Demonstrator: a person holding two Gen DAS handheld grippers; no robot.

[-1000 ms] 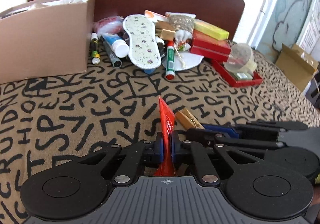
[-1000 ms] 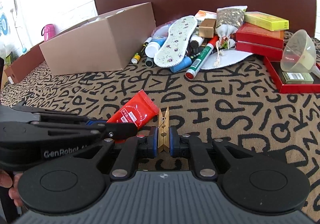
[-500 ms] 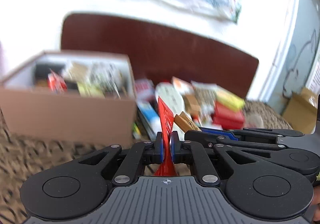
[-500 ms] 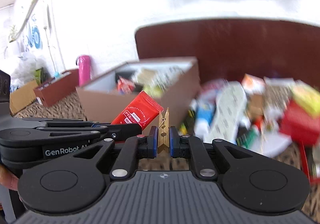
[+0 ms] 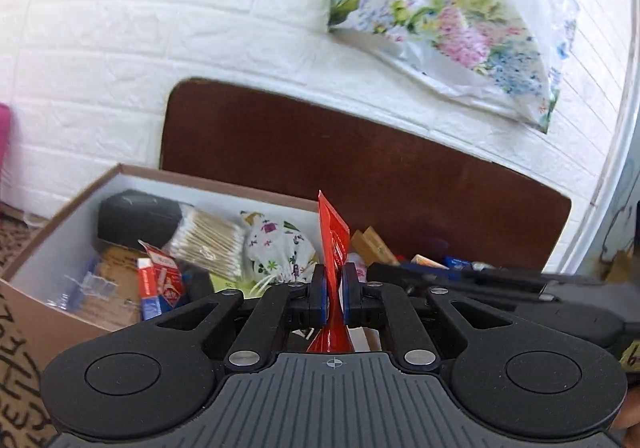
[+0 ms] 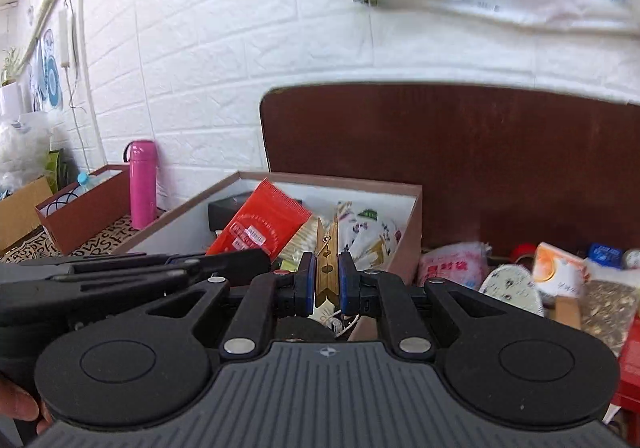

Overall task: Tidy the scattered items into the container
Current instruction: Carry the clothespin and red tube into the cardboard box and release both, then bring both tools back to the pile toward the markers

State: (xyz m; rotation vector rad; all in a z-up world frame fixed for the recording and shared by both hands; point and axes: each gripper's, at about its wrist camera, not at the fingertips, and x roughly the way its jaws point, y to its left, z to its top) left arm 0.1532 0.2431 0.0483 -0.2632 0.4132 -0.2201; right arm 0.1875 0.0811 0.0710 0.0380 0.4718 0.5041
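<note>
My left gripper (image 5: 334, 298) is shut on a flat red sachet (image 5: 333, 240) that stands on edge between its blue pads. My right gripper (image 6: 325, 282) is shut on a wooden clothespin (image 6: 327, 256), held upright. Both hang side by side just in front of an open cardboard box (image 5: 72, 224), whose near right wall (image 6: 412, 244) shows in the right wrist view. The box holds a black case, a pack of cotton swabs (image 5: 208, 244), a flowered pouch (image 5: 276, 248) and small packets. In the right wrist view the red sachet (image 6: 260, 228) and the left gripper (image 6: 256, 258) sit left of the clothespin.
Scattered items lie right of the box: a pink packet (image 6: 452, 264), a patterned insole (image 6: 512, 288), an orange carton (image 6: 560, 272), a speckled pouch (image 6: 608, 308). A brown headboard (image 5: 400, 184) stands behind. A pink flask (image 6: 142, 184) and a brown tray (image 6: 80, 208) sit far left.
Both grippers have risen from the patterned cloth and moved left and forward to the box, each keeping its item. The box's inside has come into view.
</note>
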